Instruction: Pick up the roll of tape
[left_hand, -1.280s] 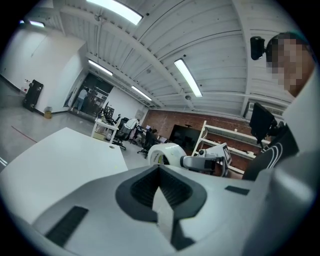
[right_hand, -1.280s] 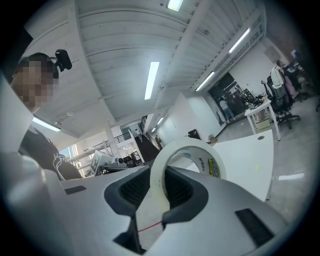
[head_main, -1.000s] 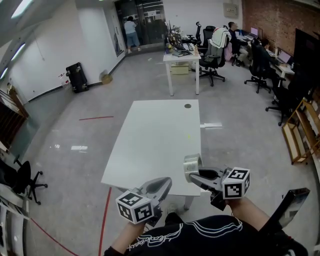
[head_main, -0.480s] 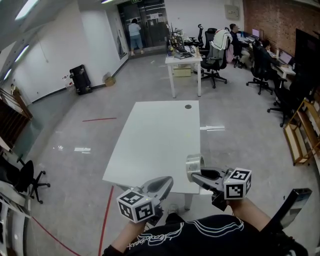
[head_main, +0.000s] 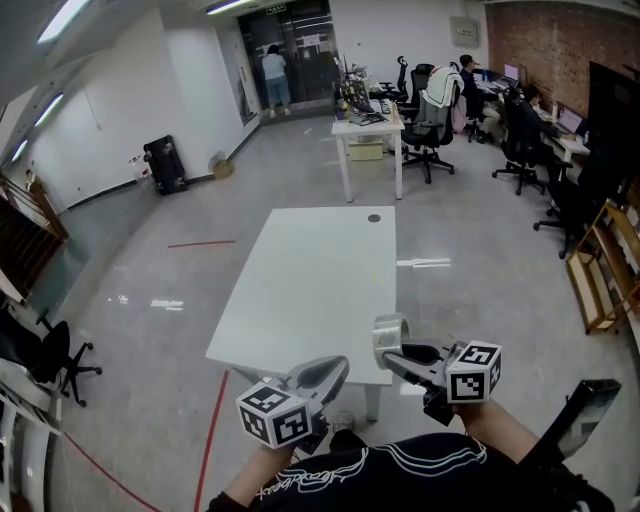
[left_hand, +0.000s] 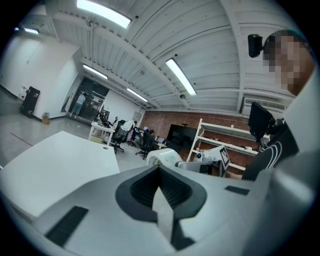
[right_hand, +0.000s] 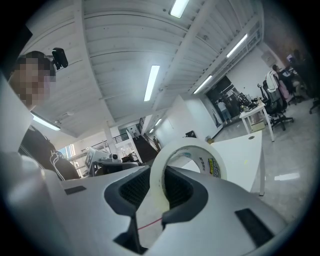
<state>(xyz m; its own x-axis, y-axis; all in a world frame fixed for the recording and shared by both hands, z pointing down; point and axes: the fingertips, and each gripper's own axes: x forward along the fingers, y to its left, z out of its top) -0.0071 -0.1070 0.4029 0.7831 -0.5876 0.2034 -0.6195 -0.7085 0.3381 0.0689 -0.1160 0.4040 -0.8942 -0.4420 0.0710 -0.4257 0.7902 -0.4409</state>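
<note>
Little has shifted in the last second: both tongs have drifted slightly along with me, and the pale off-white ring of tape (head_main: 390, 333) has stayed clamped in the right tongs (head_main: 392, 350).

I judge the pick-up to be essentially done. The roll is off the white rectangular table (head_main: 310, 290) and hangs in the air at the table's near right corner, touching nothing but the pads. In the right gripper view the right tongs (right_hand: 157, 192) stand partly apart and pinch the roll (right_hand: 191, 143) across its band, one pad inside the ring and one outside. The left tongs (head_main: 335, 368) hover beside them over the near edge. The left gripper view shows these tongs (left_hand: 160, 192) together, with nothing between them. All I see left to do is keep the hold steady.

The roll is a smooth hoop with a slight sheen and a small yellow-green printed label on its inner core. Both tongs have smooth grey plastic shells and black ribbed pads. The tabletop is flat, matt and bare apart from a small round grey grommet (head_main: 373, 217) at its far end.
</note>
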